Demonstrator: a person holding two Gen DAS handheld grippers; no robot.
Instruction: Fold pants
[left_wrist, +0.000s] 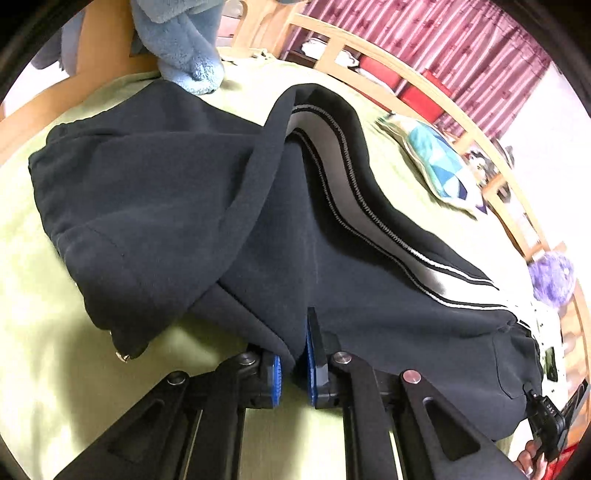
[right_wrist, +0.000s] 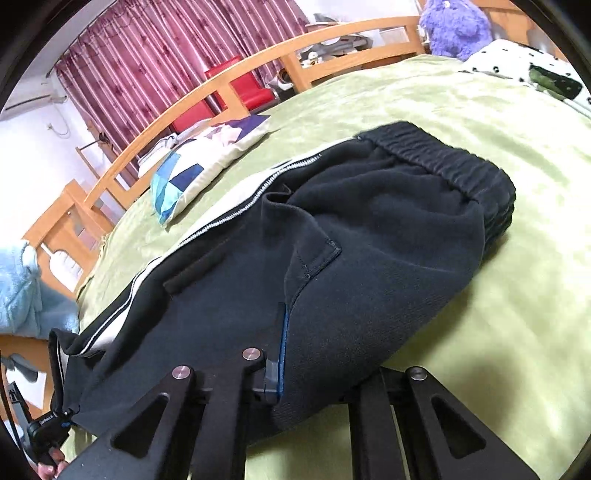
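Dark navy track pants (left_wrist: 192, 192) with a white side stripe (left_wrist: 369, 218) lie partly folded on the green bed cover (left_wrist: 33, 350). My left gripper (left_wrist: 295, 363) is shut on a fold of the pants near the leg end, blue pads pinching cloth. In the right wrist view the pants (right_wrist: 369, 236) show their elastic waistband (right_wrist: 443, 162). My right gripper (right_wrist: 295, 350) is shut on the pants near the hip; only its left finger (right_wrist: 282, 350) shows, the other is under the cloth. The right gripper also shows at the left wrist view's edge (left_wrist: 546, 417).
A patterned cushion (right_wrist: 199, 170) lies on the bed beyond the pants. A wooden bed frame (right_wrist: 258, 70) runs behind it, with maroon curtains (right_wrist: 147, 48). A purple plush toy (right_wrist: 458, 26), a spotted cloth (right_wrist: 524, 70) and a light blue plush (left_wrist: 184, 44) sit at the bed's edges.
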